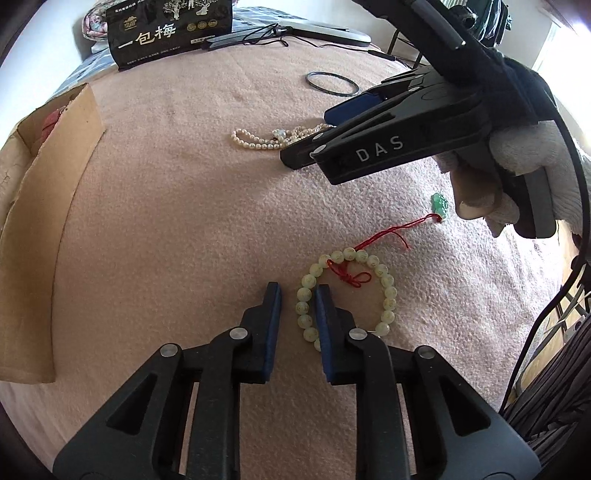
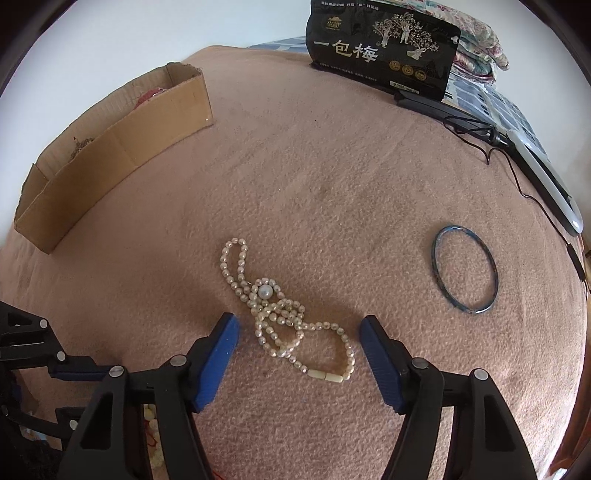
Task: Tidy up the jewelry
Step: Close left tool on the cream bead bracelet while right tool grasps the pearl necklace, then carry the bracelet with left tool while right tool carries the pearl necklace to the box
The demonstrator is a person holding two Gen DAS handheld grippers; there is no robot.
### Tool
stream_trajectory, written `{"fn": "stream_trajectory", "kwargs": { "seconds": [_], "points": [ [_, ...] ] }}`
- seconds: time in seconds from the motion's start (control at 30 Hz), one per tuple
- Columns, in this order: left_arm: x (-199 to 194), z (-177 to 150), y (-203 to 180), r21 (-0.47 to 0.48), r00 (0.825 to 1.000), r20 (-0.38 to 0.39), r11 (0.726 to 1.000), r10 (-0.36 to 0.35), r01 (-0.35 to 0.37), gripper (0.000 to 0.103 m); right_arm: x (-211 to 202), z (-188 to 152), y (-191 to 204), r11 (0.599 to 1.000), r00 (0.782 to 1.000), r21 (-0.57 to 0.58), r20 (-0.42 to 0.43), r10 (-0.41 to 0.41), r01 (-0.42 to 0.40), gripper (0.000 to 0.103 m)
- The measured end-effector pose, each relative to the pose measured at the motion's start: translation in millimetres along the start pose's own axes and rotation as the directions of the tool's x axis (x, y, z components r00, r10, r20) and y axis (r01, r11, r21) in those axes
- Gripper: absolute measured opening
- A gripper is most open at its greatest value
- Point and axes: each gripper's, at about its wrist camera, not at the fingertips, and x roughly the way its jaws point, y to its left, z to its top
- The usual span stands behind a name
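Observation:
My left gripper (image 1: 297, 295) is partly open, low over the pink blanket (image 1: 184, 221), its fingers astride the left side of a pale green bead bracelet (image 1: 384, 291); beads lie between the pads. A red cord (image 1: 384, 236) with a green pendant (image 1: 440, 204) lies across the bracelet. My right gripper (image 2: 298, 323) is wide open around a heap of pearl necklace (image 2: 280, 314); it also shows in the left wrist view (image 1: 258, 139). A thin blue bangle (image 2: 464, 269) lies to the right. An open cardboard box (image 2: 110, 155) stands at the far left.
A black snack bag (image 2: 384, 48) stands at the back of the blanket. A black and white lamp with a cable (image 2: 532, 166) lies along the right edge. Folded fabric (image 2: 480, 33) lies behind the bag. The box holds something red (image 2: 151, 94).

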Motion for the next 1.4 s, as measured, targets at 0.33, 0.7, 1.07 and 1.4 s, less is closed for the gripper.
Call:
{"fn": "stream_trajectory", "kwargs": {
  "seconds": [0.33, 0.7, 1.07, 1.4],
  "points": [
    [0.5, 0.6, 11.5, -0.054, 1.0, 0.009, 0.998, -0.025, 0.026, 0.007, -1.6, 1.0, 3.8, 0.999, 0.999, -0.038, -0.036, 0.025, -0.027, 0.038],
    [-4.3, 1.1, 23.7, -0.158, 0.995, 0.015, 0.983, -0.096, 0.097, 0.006, -7.9, -5.3, 0.4, 0.998, 0.998, 0.007, -0.03, 0.057, -0.057, 0.006],
    [-28.5, 4.5, 18.7, -0.15, 0.993, 0.07, 0.983, -0.097, 0.107, 0.005, -40.1, -1.9, -9.4, 0.993, 0.995, 0.089, 0.072, 0.073, -0.079, 0.005],
    [-61.9, 9.4, 18.2, -0.145, 0.986, 0.14, 0.984, -0.085, 0.106, 0.005, -80.7, 11.1, -10.0, 0.989, 0.982, 0.109, 0.172, 0.077, -0.096, 0.005]
  ]
}}
